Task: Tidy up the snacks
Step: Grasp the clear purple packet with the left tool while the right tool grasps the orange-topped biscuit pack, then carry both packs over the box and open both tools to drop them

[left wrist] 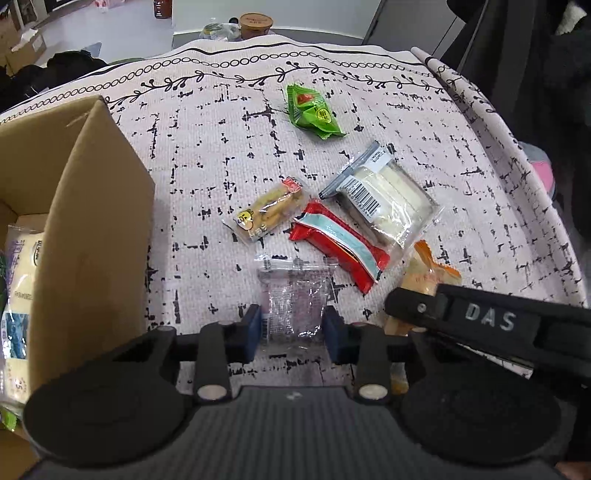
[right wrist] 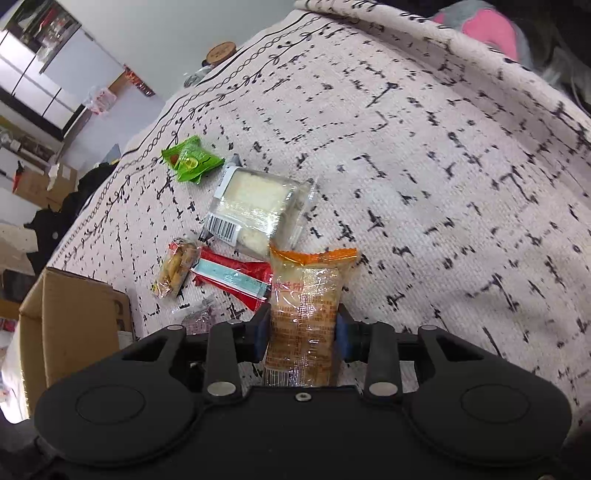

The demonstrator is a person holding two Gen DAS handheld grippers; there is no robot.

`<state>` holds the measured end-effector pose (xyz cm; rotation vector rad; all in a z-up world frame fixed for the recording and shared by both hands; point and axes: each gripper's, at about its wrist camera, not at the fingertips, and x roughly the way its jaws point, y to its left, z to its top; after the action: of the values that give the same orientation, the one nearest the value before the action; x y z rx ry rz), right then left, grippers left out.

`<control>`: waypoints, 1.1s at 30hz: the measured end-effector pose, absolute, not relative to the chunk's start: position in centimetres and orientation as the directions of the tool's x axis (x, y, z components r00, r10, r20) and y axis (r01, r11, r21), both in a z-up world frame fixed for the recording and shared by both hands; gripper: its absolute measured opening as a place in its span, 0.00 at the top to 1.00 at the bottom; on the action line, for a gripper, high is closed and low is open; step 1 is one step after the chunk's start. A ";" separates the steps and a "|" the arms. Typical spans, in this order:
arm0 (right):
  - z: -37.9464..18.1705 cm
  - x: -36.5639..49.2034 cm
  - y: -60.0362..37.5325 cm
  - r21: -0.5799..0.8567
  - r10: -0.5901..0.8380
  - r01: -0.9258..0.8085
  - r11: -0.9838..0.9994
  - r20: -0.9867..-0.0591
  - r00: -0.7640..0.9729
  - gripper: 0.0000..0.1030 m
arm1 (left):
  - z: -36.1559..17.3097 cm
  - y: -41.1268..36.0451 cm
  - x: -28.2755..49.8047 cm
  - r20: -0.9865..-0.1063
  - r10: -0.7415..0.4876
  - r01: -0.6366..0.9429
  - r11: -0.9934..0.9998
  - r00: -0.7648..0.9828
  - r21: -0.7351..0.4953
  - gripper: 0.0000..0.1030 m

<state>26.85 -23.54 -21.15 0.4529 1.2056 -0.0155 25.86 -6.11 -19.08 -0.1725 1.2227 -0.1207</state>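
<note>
Several snack packets lie on the patterned cloth (left wrist: pixel 207 155). My left gripper (left wrist: pixel 293 326) is shut on a clear purplish packet (left wrist: pixel 295 295) that rests on the cloth, a blue pad touching each side. My right gripper (right wrist: pixel 302 332) is shut on an orange-topped biscuit packet (right wrist: pixel 306 306), also seen in the left wrist view as the orange packet (left wrist: pixel 424 269) under the right gripper's body (left wrist: pixel 487 321). Just beyond lie a red packet (left wrist: pixel 340 243), a small yellow biscuit-stick packet (left wrist: pixel 269 214), a clear sandwich pack (left wrist: pixel 384 199) and a green packet (left wrist: pixel 314 112).
An open cardboard box (left wrist: pixel 92 206) stands at the left of the cloth with white and blue packs (left wrist: pixel 18 280) inside. The same box (right wrist: pixel 70 325) shows at the lower left of the right wrist view. Jars (left wrist: pixel 255 24) stand past the far edge.
</note>
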 end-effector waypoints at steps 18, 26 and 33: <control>-14.6 23.1 -25.0 0.380 0.236 0.221 0.898 -0.841 0.486 0.67 | -11.9 -4.4 22.4 -0.886 -0.173 0.040 0.984 0.430 -0.173 0.69; -11.6 21.4 -23.9 0.391 0.250 0.172 0.904 -0.811 0.530 0.67 | -8.4 -3.1 20.7 -0.851 -0.182 0.059 0.983 0.493 -0.176 0.69; -9.5 20.3 -22.6 0.393 0.256 0.136 0.910 -0.787 0.562 0.67 | -6.4 -2.0 19.9 -0.817 -0.176 0.045 0.982 0.549 -0.181 0.69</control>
<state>20.27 -22.56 -9.50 0.4406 0.9806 0.0730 19.90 -2.02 -6.45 -0.1450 0.9821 -0.1316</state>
